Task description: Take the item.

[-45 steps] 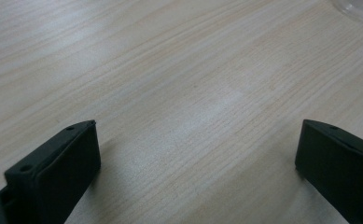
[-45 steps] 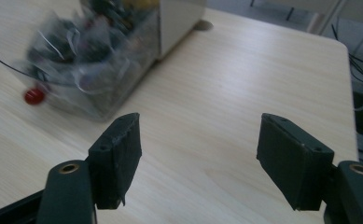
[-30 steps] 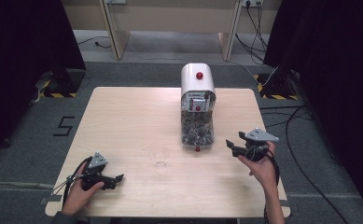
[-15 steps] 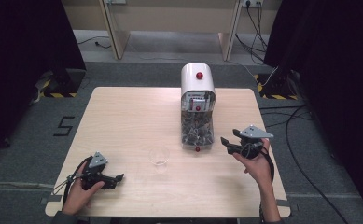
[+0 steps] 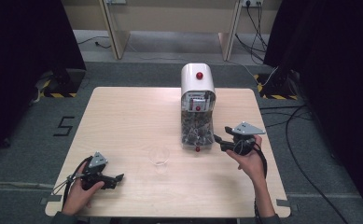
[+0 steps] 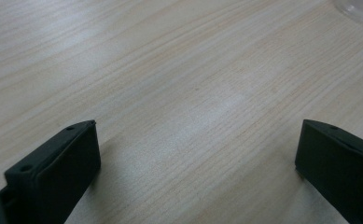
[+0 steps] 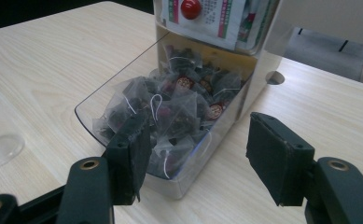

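Left gripper (image 5: 119,178) rests low on the counter (image 5: 123,121) near the front edge, jaws spread wide over bare wood. A clear cup (image 5: 159,155) stands mid-counter, and beyond it the right gripper (image 7: 195,156), jaws open and empty, sits just beside the tea-bag dispenser (image 5: 198,109), its clear tray (image 7: 123,100) heaped with pyramid tea bags (image 7: 179,109).

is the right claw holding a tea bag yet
No, in the right gripper view the right claw is open with nothing between its jaws, just short of the tea bags in the clear dispenser tray.

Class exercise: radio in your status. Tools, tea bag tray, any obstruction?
Left tool open, low over table. Right tool open beside tea bag tray, nothing gripped. Clear cup stands apart; no obstruction.
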Demonstrator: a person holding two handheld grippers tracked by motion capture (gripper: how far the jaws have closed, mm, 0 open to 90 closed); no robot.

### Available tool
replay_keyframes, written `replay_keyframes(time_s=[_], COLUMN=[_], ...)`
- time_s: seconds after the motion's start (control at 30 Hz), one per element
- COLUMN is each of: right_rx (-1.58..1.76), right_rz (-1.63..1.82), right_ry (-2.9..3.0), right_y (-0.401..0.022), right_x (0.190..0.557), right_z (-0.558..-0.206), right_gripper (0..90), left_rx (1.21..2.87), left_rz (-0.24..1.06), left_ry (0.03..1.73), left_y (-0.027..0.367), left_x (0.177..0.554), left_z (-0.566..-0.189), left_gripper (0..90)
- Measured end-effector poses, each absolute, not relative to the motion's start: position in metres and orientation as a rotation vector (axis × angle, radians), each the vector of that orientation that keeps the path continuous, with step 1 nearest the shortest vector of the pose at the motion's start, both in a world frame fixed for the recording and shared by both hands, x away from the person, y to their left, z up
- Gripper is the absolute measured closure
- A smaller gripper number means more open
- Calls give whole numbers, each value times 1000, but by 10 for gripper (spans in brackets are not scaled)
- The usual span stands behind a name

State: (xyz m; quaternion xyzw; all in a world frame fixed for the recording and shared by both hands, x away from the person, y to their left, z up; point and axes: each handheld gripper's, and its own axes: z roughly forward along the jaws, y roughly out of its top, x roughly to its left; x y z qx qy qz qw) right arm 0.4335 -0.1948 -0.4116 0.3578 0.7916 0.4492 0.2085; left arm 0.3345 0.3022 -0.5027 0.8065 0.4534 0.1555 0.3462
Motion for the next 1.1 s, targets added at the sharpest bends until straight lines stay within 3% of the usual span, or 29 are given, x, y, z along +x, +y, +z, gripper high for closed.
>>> replay_keyframes(time_s=[1.1], right_rx=[863], right_rz=[1239], right_ry=[2341], right_y=[-131], right_x=[454], right_z=[-429], right_gripper=[453], left_rx=[2093], left_rz=[404], left_ry=[1176], left_y=[302], left_x=[334], left_z=[-503], left_gripper=[0])
